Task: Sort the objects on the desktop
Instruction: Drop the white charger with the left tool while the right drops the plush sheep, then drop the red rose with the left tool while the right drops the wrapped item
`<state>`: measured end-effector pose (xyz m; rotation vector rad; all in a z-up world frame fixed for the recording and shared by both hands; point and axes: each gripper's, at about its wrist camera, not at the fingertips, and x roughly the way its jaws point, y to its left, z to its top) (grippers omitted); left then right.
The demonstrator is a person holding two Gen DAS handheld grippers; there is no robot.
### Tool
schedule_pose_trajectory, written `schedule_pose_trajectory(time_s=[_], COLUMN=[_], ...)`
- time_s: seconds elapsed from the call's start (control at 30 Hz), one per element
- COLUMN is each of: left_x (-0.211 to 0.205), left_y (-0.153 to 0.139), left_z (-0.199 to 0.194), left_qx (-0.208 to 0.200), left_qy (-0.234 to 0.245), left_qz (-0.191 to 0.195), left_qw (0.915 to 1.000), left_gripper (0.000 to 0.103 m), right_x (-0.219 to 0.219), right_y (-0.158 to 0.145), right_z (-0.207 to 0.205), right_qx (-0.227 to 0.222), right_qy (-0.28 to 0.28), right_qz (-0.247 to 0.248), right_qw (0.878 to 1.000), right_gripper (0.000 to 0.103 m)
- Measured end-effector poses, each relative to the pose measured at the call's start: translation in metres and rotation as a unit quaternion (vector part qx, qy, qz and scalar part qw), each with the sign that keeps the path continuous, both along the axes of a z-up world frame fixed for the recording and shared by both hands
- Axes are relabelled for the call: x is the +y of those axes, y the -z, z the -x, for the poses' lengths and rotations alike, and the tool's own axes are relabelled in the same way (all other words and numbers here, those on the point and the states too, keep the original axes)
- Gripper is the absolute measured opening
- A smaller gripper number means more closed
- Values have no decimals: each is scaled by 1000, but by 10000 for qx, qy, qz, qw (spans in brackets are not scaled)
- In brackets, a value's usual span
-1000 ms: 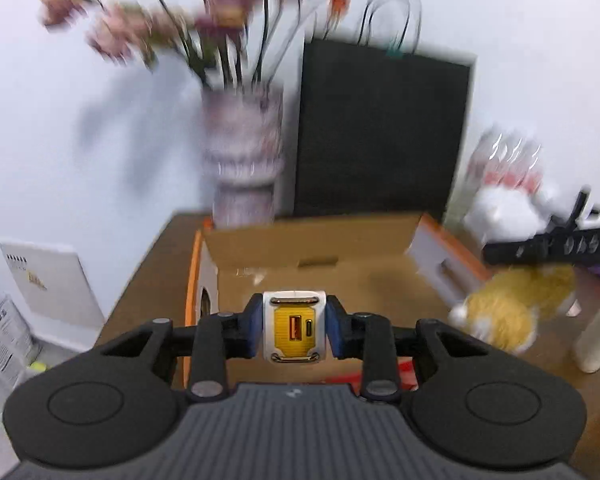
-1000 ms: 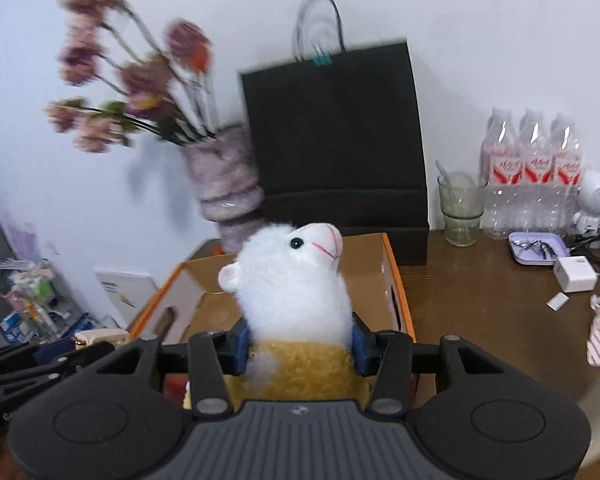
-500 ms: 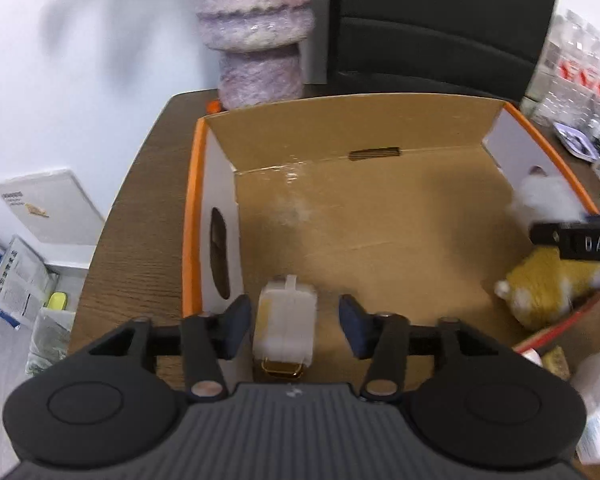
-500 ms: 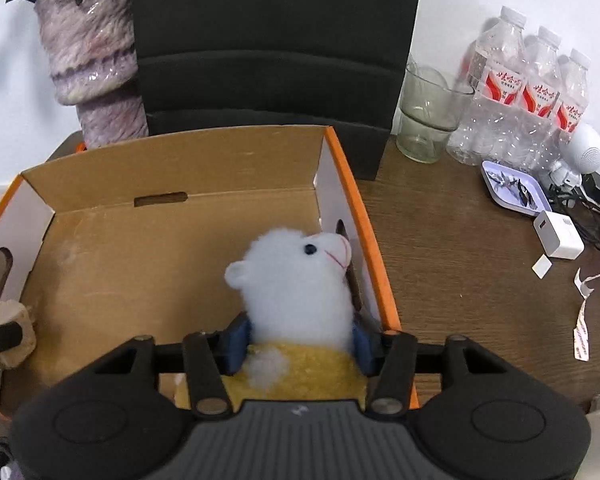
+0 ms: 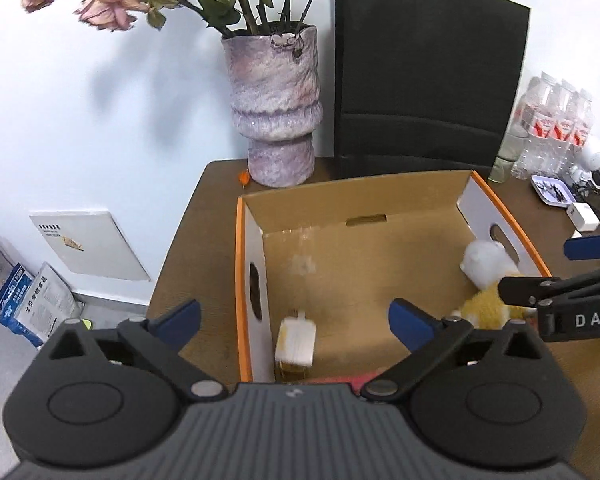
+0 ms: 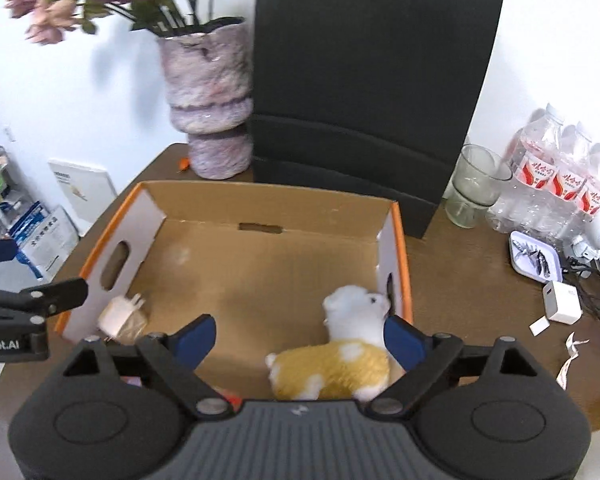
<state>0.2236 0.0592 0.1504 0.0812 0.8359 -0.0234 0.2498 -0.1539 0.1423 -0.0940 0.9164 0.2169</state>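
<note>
Both drops look done: the white charger plug (image 5: 295,339) lies by the cardboard box's (image 5: 241,280) near-left wall and the plush alpaca (image 6: 340,354) on its side in the near-right corner, so the step in hand is a clean retreat — lift straight up, jaws spread, without snagging fur or the orange rim. The left gripper (image 5: 294,316) and right gripper (image 6: 300,334) both gape wide, holding nothing. Readable writing is scant — "DAS" and "Robot.AI" on the gripper bodies; the water bottles' (image 6: 560,176) red labels are illegible.

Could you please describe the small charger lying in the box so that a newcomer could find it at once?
Start at the open cardboard box in front of the purple vase. In its near left corner, beside the wall with the oval handle hole, lies the charger. Unlike the fluffy toy sheep opposite, it is a small, hard, cream block with prongs.
</note>
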Motion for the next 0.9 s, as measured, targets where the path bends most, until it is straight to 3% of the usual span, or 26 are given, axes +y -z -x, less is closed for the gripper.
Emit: schedule_pose_trajectory(time_s=[0.13, 0.3, 0.4, 0.5, 0.57, 0.67, 0.8, 0.9], left_x=[12, 41, 46, 46, 42, 33, 21, 11], left_y=[18, 60, 86, 102, 113, 122, 129, 134], left_z=[27, 97, 139, 172, 191, 221, 262, 284], left_qx=[-19, -263, -303, -484, -561, -738, -1159, -1399], left_qy=[-52, -234, -497, -309, -278, -274, -209, -67], left_qz=[380, 1554, 1743, 1893, 1857, 1485, 1120, 531], left_qw=[9993, 9872, 9830, 9803, 9806, 9858, 9867, 9887], left_gripper=[103, 103, 103, 103, 103, 103, 103, 103], right_x=[-8, -28, -37, -42, -42, -42, -48, -49], right_y=[16, 41, 65, 84, 92, 106, 123, 134], right_z=[24, 83, 117, 153, 174, 204, 246, 269], right_qx=[-53, -401, -438, -600, -687, -733, -817, -905], right_qy=[92, 103, 282, 277, 266, 258, 275, 252], right_qz=[-277, -835, -758, -773, -772, -659, -733, -554], right_qw=[9996, 9957, 9958, 9948, 9943, 9948, 9936, 9940], right_gripper=[91, 95, 94, 94, 94, 94, 95, 95])
